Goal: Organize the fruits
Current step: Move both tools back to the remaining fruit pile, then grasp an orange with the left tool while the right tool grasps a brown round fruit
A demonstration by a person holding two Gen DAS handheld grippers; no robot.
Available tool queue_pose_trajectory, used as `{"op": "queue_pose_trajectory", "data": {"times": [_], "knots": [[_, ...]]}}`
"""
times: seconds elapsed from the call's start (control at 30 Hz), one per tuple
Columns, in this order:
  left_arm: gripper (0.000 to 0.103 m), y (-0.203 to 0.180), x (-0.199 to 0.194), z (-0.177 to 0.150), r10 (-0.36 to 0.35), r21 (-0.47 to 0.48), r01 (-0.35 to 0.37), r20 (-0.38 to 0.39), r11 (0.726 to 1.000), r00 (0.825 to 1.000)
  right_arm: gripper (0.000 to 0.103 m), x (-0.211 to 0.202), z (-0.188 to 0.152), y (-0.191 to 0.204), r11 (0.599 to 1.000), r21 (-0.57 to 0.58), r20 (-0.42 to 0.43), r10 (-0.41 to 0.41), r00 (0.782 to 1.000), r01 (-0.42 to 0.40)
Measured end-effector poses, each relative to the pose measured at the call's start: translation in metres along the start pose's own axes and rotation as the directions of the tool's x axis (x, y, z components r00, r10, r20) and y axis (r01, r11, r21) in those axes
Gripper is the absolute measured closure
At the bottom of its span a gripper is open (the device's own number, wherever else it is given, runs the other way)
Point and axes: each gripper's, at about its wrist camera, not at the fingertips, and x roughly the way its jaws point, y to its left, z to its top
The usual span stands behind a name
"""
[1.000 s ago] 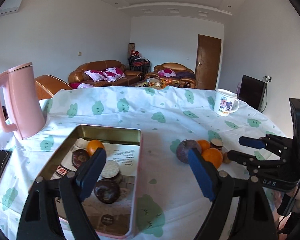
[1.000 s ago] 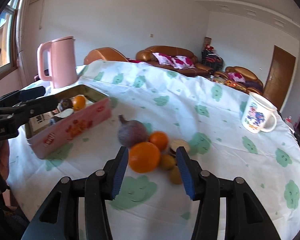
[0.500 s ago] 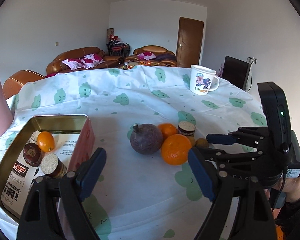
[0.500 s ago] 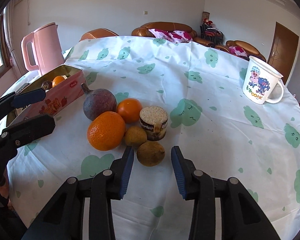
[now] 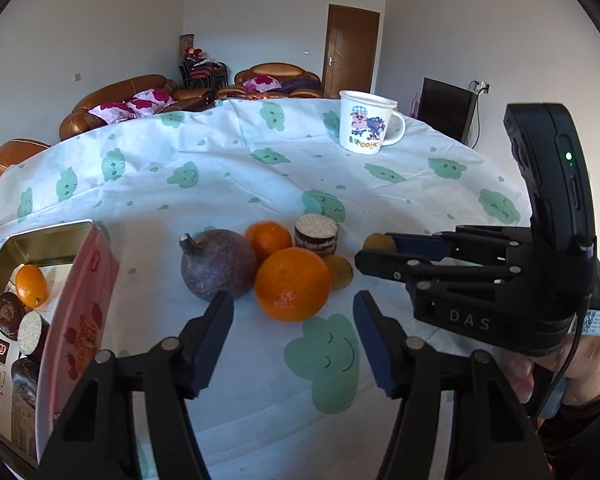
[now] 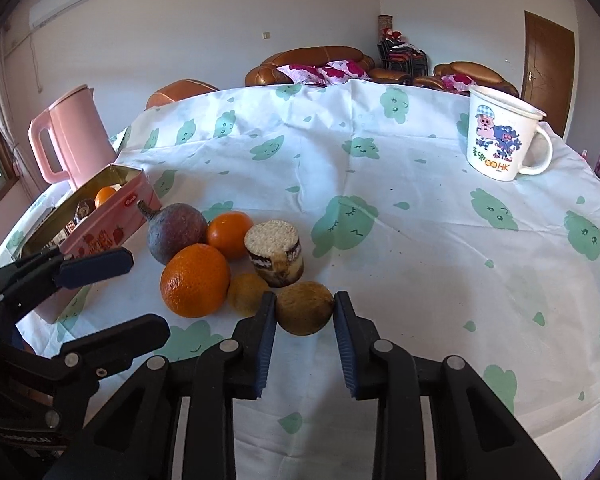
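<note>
My right gripper [image 6: 304, 303] is shut on a small brown fruit [image 6: 305, 314] that rests on the tablecloth, a pad against each side. The left wrist view shows that same gripper [image 5: 374, 249] coming in from the right. My left gripper [image 5: 292, 312] hovers just short of a large orange [image 5: 292, 284]. Its jaws are closing, their tips flank the orange's near side, and the pads are clear of it. Around the orange lie a purple passion fruit [image 5: 218, 264], a smaller orange [image 5: 268, 238], a round cake [image 5: 316, 234] and a second brown fruit [image 5: 340, 272].
An open pink tin [image 5: 80, 280] at the left holds a small orange [image 5: 31, 286] and several round cakes. A cartoon mug [image 5: 364, 128] stands at the far right and a pink kettle [image 6: 72, 136] at the far left. A hand [image 5: 572, 368] holds the right gripper.
The left view swung from the tin to the fruit pile and its jaws narrowed. The right gripper slid forward past the large orange and closed on the brown fruit.
</note>
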Motion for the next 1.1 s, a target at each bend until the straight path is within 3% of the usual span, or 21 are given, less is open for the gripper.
{"op": "queue_pose_trajectory", "data": {"times": [0.17, 0.3, 0.43, 0.67, 1.1], "knots": [[0.040, -0.003, 0.016, 0.007, -0.034, -0.020, 0.032, -0.059, 0.999, 0.998, 0.072, -0.002, 0.000, -0.004, 1.000, 0.026, 0.007, 0.014, 1.000, -0.014], [0.043, -0.002, 0.024, 0.014, -0.020, -0.028, 0.018, -0.058, 0.999, 0.998, 0.072, -0.002, 0.000, -0.006, 0.999, 0.039, 0.010, 0.022, 1.000, -0.022], [0.056, 0.000, 0.027, 0.017, -0.004, -0.030, 0.002, -0.061, 1.000, 0.998, 0.072, -0.003, 0.001, -0.005, 0.999, 0.035, 0.015, 0.020, 1.000, -0.020], [0.056, 0.002, 0.026, 0.016, -0.016, -0.033, 0.014, -0.059, 0.999, 0.998, 0.072, -0.006, 0.000, -0.005, 0.999, 0.026, 0.032, 0.017, 0.999, -0.018], [0.057, -0.001, 0.009, 0.015, 0.014, -0.012, -0.013, 0.035, 1.000, 0.999, 0.072, -0.022, -0.001, -0.006, 0.998, 0.015, 0.125, 0.061, 0.990, -0.064]]}}
